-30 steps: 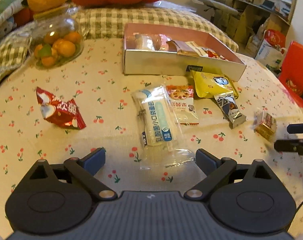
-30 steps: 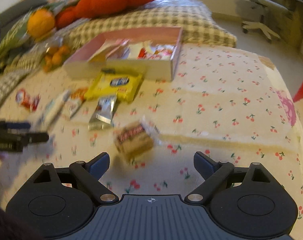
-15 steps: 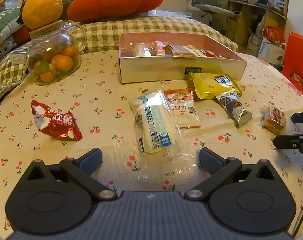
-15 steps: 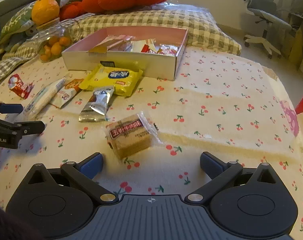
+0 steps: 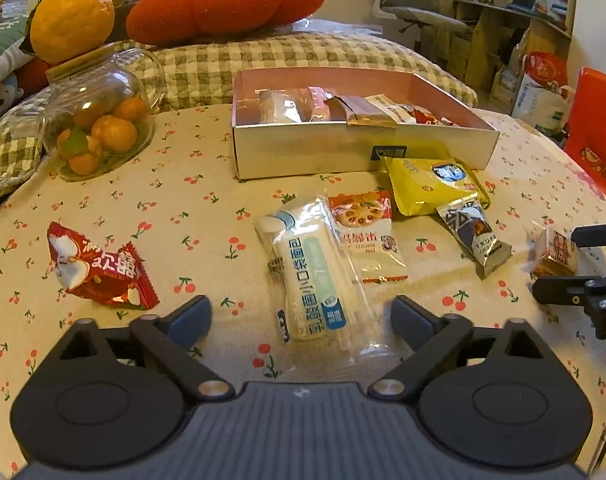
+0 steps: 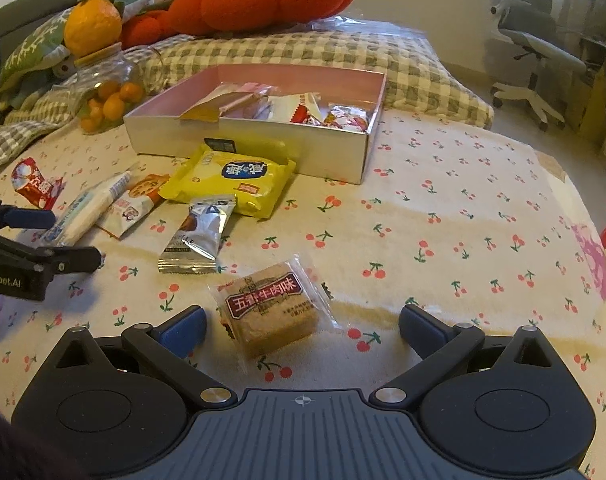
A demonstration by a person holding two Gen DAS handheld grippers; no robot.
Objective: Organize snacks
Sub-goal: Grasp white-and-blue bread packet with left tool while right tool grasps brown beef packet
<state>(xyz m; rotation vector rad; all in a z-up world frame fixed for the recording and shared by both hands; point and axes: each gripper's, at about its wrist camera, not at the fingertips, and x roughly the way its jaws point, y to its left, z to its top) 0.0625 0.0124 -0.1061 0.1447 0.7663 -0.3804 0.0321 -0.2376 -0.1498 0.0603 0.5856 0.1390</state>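
The left gripper (image 5: 301, 320) has its fingers (image 5: 189, 316) spread wide with nothing held, and the near end of the long white bread pack (image 5: 313, 280) lies between them on the cherry-print cloth (image 5: 191, 208). The right gripper (image 6: 302, 326) is just as wide open and empty; the brown square cake pack (image 6: 269, 312) sits between its fingers (image 6: 183, 330), nearer the left one and turned at a slant.

Both look set to pick, so the step in hand is probably closing on these two packs. For the bread pack, the fingers should come down low and pinch across the firm roll rather than the clear film at its near end, which would likely slip. For the cake pack, shifting a little left to centre it before closing should stop it from twisting; a light squeeze is wise, since the cake looks crumbly.

Farther out lie a biscuit sachet (image 5: 367, 236) touching the bread pack's right side, a silver bar wrapper (image 6: 197, 236), a yellow bag (image 6: 231, 180) against the near wall of the box (image 6: 243, 142), and a red packet (image 5: 99, 270) well apart to the left. The box already holds several snacks at the far middle of the surface, with room on its left for more. A glass jar of oranges (image 5: 99, 128) stands far left.
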